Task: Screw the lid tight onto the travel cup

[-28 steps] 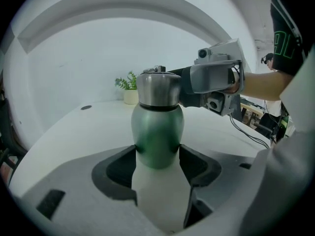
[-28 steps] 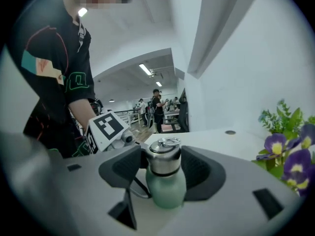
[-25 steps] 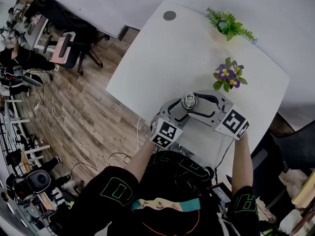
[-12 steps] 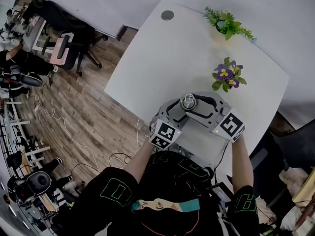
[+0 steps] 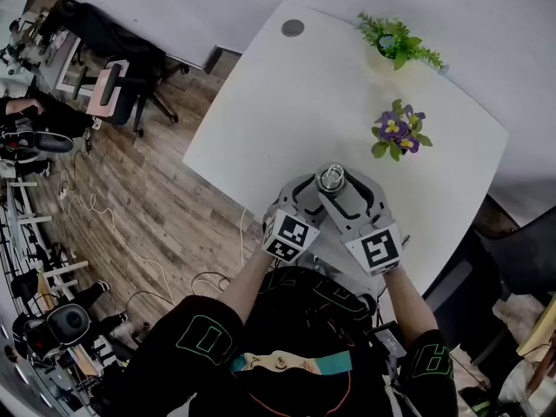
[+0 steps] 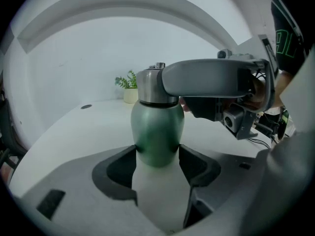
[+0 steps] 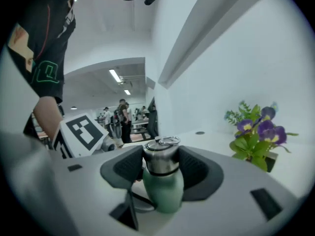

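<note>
A green travel cup with a steel lid stands upright near the front edge of the white table. My left gripper is shut on the cup's green body, a pad pressed against each side. My right gripper reaches in higher up, and its jaws have just been closing with the lid between them. Its pads now sit against both sides of the lid. In the head view both grippers meet at the cup, the left gripper from the lower left and the right gripper from below.
A pot of purple flowers stands on the table just beyond the cup on the right. A green plant and a round grey cap are at the far edge. Office chairs stand on the wooden floor to the left.
My right gripper has swung round the cup from the right side towards the person, staying at the lid. The left gripper and the cup have kept still.
</note>
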### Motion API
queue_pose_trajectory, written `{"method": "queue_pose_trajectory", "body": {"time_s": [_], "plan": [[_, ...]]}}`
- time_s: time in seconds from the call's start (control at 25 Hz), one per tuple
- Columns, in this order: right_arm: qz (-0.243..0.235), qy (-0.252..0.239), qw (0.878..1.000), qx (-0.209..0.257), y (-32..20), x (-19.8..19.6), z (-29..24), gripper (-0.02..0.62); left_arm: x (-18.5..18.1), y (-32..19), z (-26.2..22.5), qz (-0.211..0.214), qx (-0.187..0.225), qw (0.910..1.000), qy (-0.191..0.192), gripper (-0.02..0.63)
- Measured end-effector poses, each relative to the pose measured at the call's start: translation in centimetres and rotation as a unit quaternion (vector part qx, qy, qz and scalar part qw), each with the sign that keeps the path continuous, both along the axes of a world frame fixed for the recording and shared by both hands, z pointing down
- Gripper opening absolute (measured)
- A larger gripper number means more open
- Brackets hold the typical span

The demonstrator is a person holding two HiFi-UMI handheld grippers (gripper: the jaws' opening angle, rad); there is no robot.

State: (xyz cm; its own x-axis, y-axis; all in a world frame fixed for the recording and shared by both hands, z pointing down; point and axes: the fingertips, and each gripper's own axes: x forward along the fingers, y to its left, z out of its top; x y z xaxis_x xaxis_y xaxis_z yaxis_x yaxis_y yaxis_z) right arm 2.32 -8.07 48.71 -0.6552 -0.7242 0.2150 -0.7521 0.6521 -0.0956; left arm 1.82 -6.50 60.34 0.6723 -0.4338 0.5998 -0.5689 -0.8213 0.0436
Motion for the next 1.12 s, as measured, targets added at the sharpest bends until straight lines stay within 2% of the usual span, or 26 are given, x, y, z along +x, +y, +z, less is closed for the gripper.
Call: {"method": "queue_pose_trajectory", "body": {"time_s": [0.08,0.16,0.24,0.36,0.6,0.72,0.8,0.96,1.12], "plan": [[0.057,-0.002,0.998,0.005,0.0,0.07,-0.04,0.233,-0.03,0.03,-0.1,-0.001,0.0,1.0,-0.001,0.276],[0.091,-0.005,0.996,0.009,-0.04,0.07,-0.08,0.233,-0.03,0.04,-0.17,-0.001,0.0,1.0,-0.001,0.276],[0.097,-0.005,0.995,0.002,-0.07,-0.02,-0.08,0.235,-0.05,0.01,-0.16,-0.002,0.0,1.0,0.0,0.276],[0.077,-0.011,0.997,-0.013,-0.03,-0.05,-0.01,0.236,-0.09,0.01,-0.03,-0.003,-0.001,1.0,-0.001,0.275],[-0.001,-0.017,1.0,-0.022,0.01,0.26,-0.08,0.254,-0.1,0.02,0.13,0.001,-0.003,1.0,-0.005,0.272],[-0.069,0.015,0.998,-0.001,-0.06,0.46,-0.06,0.268,-0.06,0.0,0.19,0.003,-0.004,1.0,-0.005,0.27],[-0.119,0.037,0.992,0.009,0.06,0.33,-0.17,0.267,-0.12,0.02,0.14,0.004,-0.004,1.0,-0.006,0.269],[-0.198,0.048,0.979,0.001,0.12,0.03,-0.46,0.259,-0.12,0.1,0.31,0.006,-0.006,0.9999,-0.008,0.268],[-0.28,0.072,0.957,-0.012,0.18,-0.29,-0.08,0.249,-0.15,0.01,0.45,0.008,-0.008,0.9999,-0.009,0.267]]}}
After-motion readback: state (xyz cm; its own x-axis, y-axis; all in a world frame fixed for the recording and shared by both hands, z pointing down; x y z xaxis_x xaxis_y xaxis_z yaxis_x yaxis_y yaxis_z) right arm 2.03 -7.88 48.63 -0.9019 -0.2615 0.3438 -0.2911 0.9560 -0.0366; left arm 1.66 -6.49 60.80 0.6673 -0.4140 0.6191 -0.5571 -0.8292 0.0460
